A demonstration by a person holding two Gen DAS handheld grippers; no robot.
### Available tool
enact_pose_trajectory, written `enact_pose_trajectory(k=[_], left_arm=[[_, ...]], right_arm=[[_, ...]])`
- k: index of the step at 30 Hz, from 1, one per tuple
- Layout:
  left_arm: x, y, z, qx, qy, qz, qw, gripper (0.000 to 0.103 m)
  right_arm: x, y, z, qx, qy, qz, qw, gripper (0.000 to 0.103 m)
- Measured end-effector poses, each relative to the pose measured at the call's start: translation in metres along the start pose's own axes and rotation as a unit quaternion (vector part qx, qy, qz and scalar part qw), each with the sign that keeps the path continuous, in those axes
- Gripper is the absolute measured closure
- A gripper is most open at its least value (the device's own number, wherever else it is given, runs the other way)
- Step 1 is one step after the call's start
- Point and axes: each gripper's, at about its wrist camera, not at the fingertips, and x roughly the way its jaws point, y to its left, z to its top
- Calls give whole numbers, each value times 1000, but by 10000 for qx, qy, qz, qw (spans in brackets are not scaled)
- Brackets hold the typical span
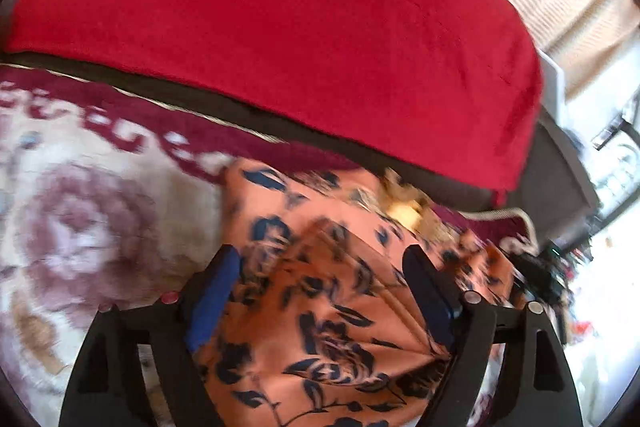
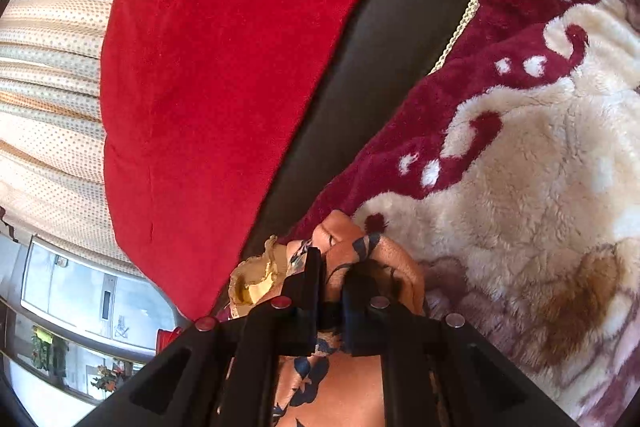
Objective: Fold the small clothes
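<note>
Floral garment (image 1: 328, 291), one orange piece with navy flowers, lies bunched on the plush blanket (image 1: 80, 227) in front of the red cushion (image 1: 280, 27). Left gripper (image 1: 320, 267) fingers spread wide, cloth between them, not pinched. Right gripper (image 2: 332, 287) fingers clenched on a gathered edge of the garment. Best: keep right pinch firm, close left on an opposite edge, pull taut before folding. Count: one garment, two grippers, one cushion.
</note>
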Motion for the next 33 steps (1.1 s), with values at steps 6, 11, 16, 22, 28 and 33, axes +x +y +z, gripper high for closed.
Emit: enact_pose_trajectory(k=[6,11,16,22,28,33], left_arm=[[27,15,4,-208,215,223,9993,18],[25,-16,8,570,-14,234,9981,29],[10,-37,21,1059,-423,-33,9935,28],[63,-6,27,446,488,-692,9954,32],[71,13,21,330,801,-1187,9892,34],[67,9,16,548,881,-1198,9874,47]], right_arm=[[5,-10,-7,150,107,-16,9998,92],[6,-11,-2,129,147,-61,9998,92],[15,-11,0,145,195,-74,9997,92],[18,-11,-1,119,197,-104,9997,92],[19,-11,-2,119,189,-110,9997,92],[19,-12,-2,148,198,-86,9997,92]])
